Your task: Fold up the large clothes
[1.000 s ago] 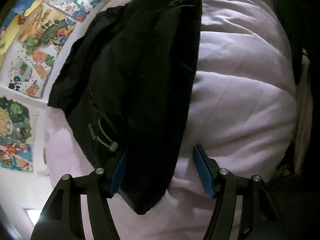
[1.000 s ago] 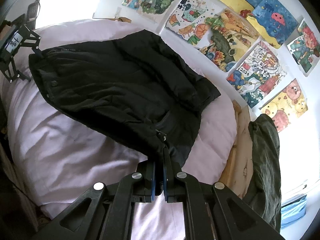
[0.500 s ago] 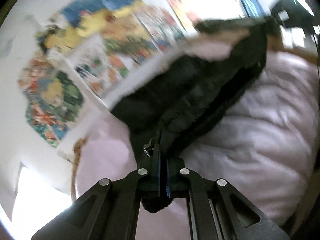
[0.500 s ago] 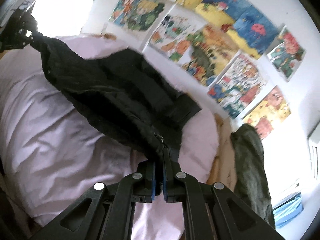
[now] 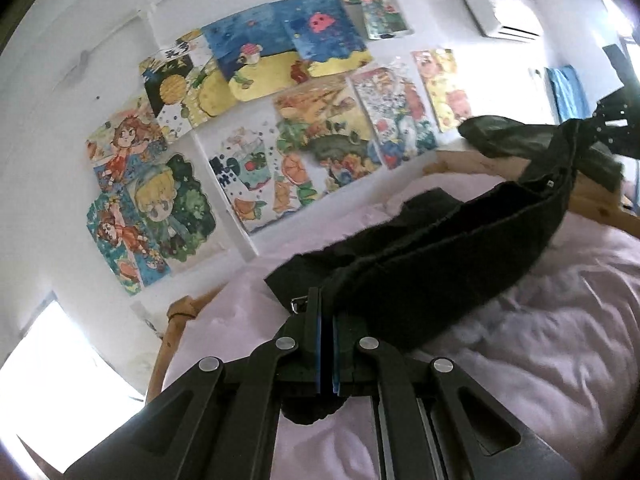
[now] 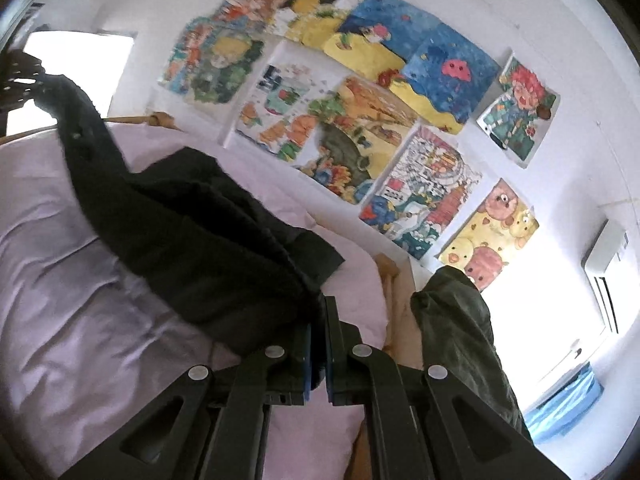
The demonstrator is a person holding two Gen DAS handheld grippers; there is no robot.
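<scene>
A large black jacket (image 5: 432, 264) hangs stretched between my two grippers above a bed with a pink duvet (image 5: 540, 352). My left gripper (image 5: 326, 320) is shut on one corner of the jacket, next to a metal zipper pull. My right gripper (image 6: 318, 328) is shut on the other end of the jacket (image 6: 208, 232). The jacket sags in the middle and its lower part rests on the duvet (image 6: 72, 312). Each view shows the other gripper far off at the jacket's opposite end, the right one (image 5: 612, 120) and the left one (image 6: 22, 76).
A wall of colourful children's paintings (image 5: 280, 128) runs behind the bed. A dark green garment (image 6: 460, 340) hangs over the wooden bed frame (image 5: 172, 332). An air conditioner (image 5: 504, 16) is high on the wall. Bright windows are at both ends.
My left gripper, open over the jacket a second ago, has shut on its corner. Both grippers have lifted, raising the jacket off the duvet and tilting the views up toward the wall.
</scene>
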